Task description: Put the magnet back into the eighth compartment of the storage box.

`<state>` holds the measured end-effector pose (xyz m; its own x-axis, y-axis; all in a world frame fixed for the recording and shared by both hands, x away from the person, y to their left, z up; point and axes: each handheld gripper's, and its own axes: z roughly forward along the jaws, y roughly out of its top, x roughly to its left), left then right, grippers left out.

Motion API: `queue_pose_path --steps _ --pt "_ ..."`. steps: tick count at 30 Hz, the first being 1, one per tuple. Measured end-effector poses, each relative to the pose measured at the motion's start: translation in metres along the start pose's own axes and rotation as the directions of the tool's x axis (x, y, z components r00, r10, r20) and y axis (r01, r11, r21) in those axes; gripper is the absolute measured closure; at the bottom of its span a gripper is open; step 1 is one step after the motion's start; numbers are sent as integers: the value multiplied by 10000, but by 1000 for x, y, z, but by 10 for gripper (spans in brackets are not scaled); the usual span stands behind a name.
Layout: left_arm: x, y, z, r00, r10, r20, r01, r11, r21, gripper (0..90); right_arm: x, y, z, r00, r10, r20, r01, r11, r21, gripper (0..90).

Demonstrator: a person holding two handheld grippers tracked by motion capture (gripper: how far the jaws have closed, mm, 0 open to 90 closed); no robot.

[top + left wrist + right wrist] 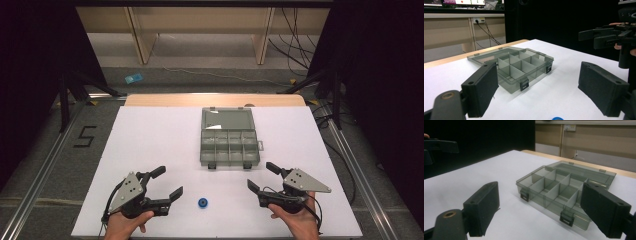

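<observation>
**Resting wide open on either side of a small blue ring**

Lying on the white table surface (pixel 150 140), a small blue ring-shaped part (pixel 202 202) sits near the front edge, roughly midway between the two hand-held tools and touching neither. From the left gripper view its blue edge (pixel 557 118) just peeks in at the bottom, below and between that tool's jaws.

The left gripper (pixel 167 184), black with a grey three-cornered plate on top, is held in the person's left hand (pixel 127 225) at the lower left. Its jaws stand wide apart with nothing between them.

The right gripper (pixel 261 176), of the same build, is held in the right hand (pixel 295 220) at the lower right. Its jaws are likewise spread wide and hold nothing.

Farther back, near the middle of the table, stands a translucent grey plastic organiser box (pixel 229 147) with its hinged lid (pixel 227 120) folded flat open away from the person. Inside, thin dividers split it into two rows of compartments, and two dark latches hang on its near wall. Both gripper views look toward this box (pixel 521 68) (pixel 559 192) from opposite front corners, well apart from it.
</observation>
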<state>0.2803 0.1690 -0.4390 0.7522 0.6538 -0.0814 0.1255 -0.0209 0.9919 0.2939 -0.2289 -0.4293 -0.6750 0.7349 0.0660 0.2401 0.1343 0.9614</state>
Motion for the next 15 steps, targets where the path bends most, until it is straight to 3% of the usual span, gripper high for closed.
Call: queue_pose_path --steps 15 --pt "0 0 0 10000 5 -11 -5 10000 26 159 2 1 2 9998 -200 -76 200 9998 56 165"
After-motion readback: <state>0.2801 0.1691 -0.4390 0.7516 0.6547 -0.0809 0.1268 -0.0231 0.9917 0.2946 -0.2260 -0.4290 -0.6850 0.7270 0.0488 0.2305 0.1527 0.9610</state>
